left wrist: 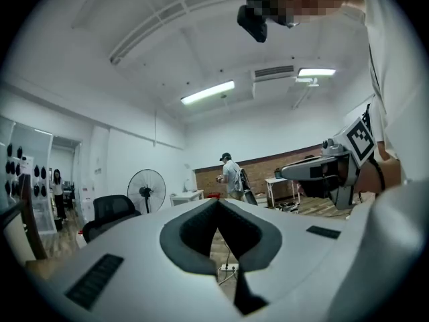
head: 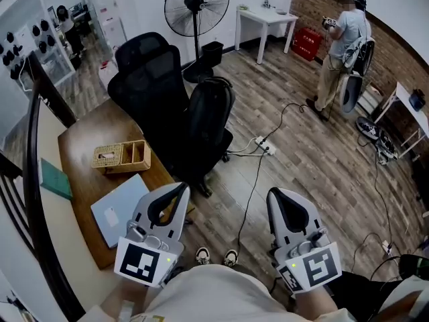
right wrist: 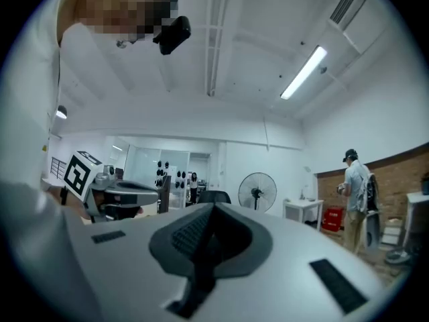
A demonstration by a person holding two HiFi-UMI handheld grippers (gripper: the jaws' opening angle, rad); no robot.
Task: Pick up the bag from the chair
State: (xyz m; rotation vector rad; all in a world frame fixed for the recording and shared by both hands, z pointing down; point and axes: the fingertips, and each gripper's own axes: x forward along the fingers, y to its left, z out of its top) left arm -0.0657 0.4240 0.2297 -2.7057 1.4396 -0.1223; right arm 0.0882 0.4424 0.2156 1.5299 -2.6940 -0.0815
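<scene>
Two black office chairs stand ahead in the head view, the tall one (head: 144, 72) behind and a second (head: 209, 123) nearer me. A dark rounded mass on the nearer chair may be the bag; I cannot tell it apart from the chair's back. My left gripper (head: 181, 190) is held low at the left, level and shut with nothing in it. My right gripper (head: 276, 196) is beside it at the right, also shut and empty. Both are well short of the chairs. In the left gripper view the left gripper's (left wrist: 218, 203) jaws meet; the right gripper view shows the right gripper's (right wrist: 214, 210) jaws meeting too.
A wooden table (head: 80, 146) at the left carries a wicker basket (head: 120, 156), a pale blue pad (head: 124, 210) and a green book (head: 55, 180). A power strip (head: 266, 146) with cables lies on the floor. A fan (head: 196, 12), a white table (head: 265, 17) and a person (head: 343, 49) stand farther back.
</scene>
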